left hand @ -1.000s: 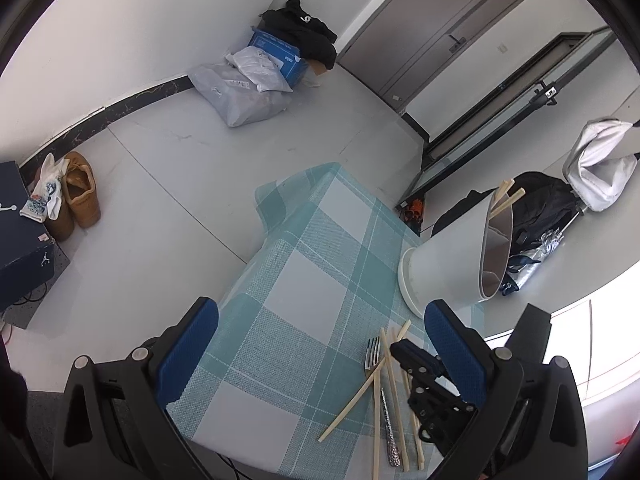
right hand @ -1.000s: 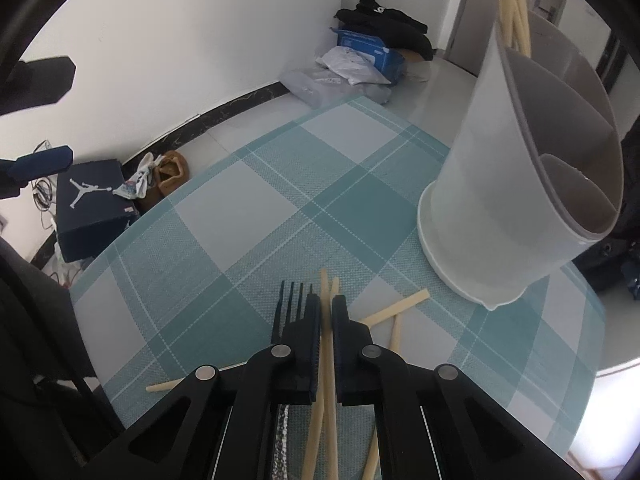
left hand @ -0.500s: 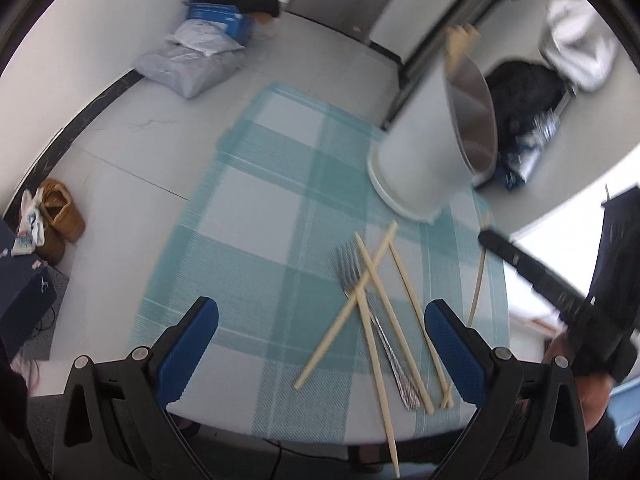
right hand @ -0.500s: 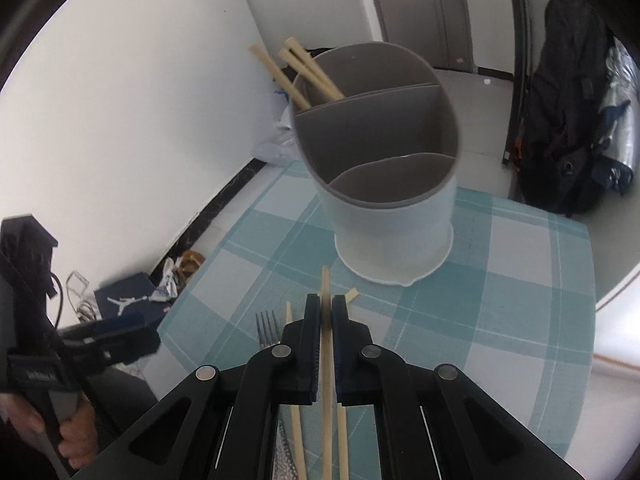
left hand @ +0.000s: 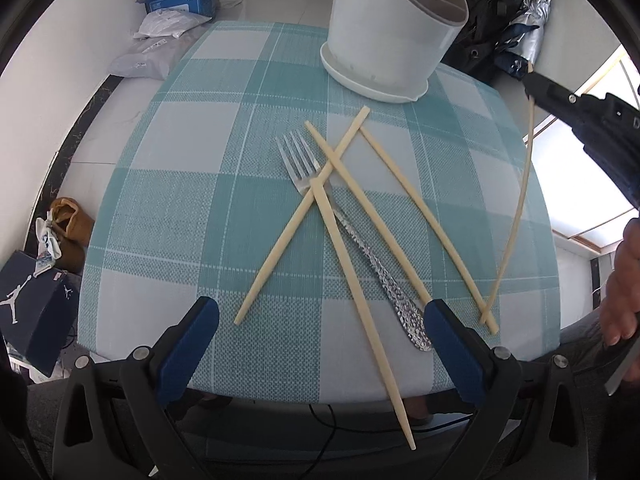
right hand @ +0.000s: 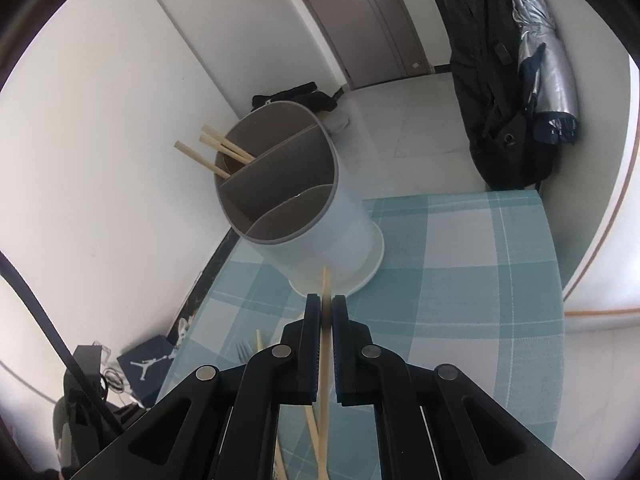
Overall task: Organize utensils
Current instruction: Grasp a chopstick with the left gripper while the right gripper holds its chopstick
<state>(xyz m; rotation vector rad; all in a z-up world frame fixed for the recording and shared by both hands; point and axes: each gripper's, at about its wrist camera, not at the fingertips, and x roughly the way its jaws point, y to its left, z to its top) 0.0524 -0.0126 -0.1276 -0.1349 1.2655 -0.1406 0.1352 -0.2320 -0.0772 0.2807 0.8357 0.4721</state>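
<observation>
the utensils (left hand: 352, 216) are split between two places: four chopsticks and a fork (left hand: 344, 224) lie crossed in a loose pile toward the near edge of the checked tablecloth (left hand: 168, 168), one chopstick poking out past that edge, while three chopsticks stand in the far compartment of the white holder (right hand: 296, 200) at the cloth's far edge. we have one more chopstick (right hand: 325, 320) pinched between the closed pads of our right gripper (right hand: 326, 312), raised off the cloth, with its tip aimed up toward the holder's base. so we judge the step in hand to be carrying this stick over to the holder. our left gripper (left hand: 320, 316) hangs above the near edge with its blue pads spread wide and nothing between them, right over the pile.

next we need to lift the held stick higher than the holder's rim, tip it nearer upright, and line it over the far compartment where the other chopsticks are, not the two empty ones in front. we would let go only once its lower end is inside. the left gripper looks placed to take another stick from the pile.
</observation>
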